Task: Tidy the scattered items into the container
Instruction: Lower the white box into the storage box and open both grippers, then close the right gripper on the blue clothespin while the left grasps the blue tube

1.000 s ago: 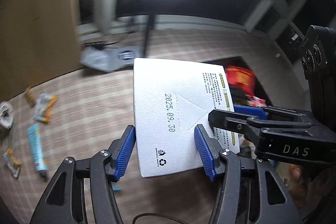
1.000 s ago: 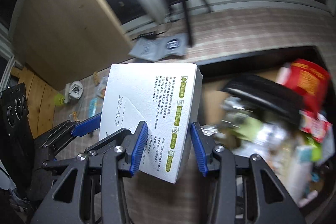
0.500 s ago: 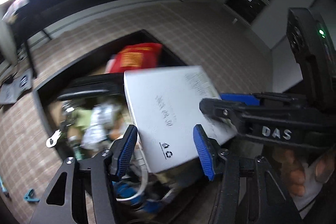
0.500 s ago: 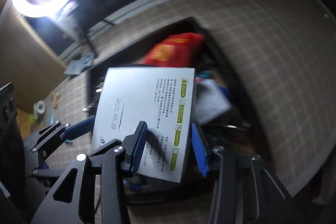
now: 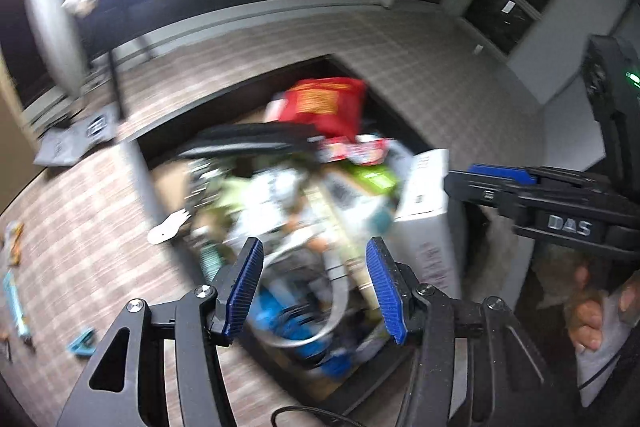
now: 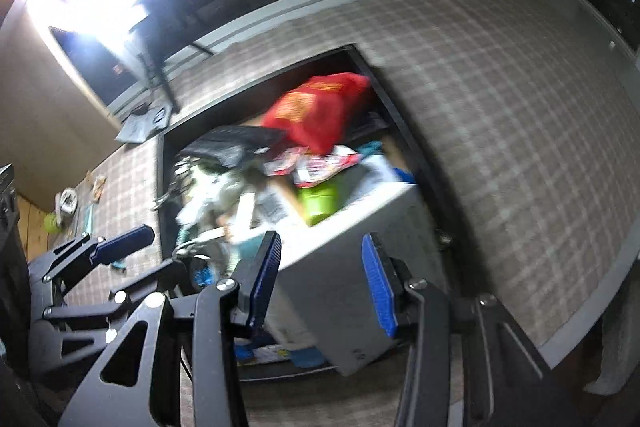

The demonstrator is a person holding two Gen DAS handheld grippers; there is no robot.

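Note:
A black open container point(image 5: 256, 91) point(image 6: 404, 131) on the checked cloth is full of mixed items, with a red bag point(image 5: 324, 103) point(image 6: 320, 107) on top. The flat white box point(image 5: 428, 211) point(image 6: 340, 267) now lies in the container at its near right side, tilted. My left gripper point(image 5: 314, 287) is open and empty above the container's near part. My right gripper point(image 6: 318, 291) is open, its jaws either side of the white box without clamping it. The view is blurred by motion.
Loose small items lie on the cloth left of the container: a blue tube point(image 5: 16, 307), a small blue clip point(image 5: 82, 341), snack packets point(image 5: 14, 241), a round white object point(image 6: 68, 201). A grey pouch point(image 5: 76, 139) and a light stand point(image 6: 160, 75) are behind.
Both grippers carried the white box from over the cloth to the container, then opened. The box has dropped into the container's right side.

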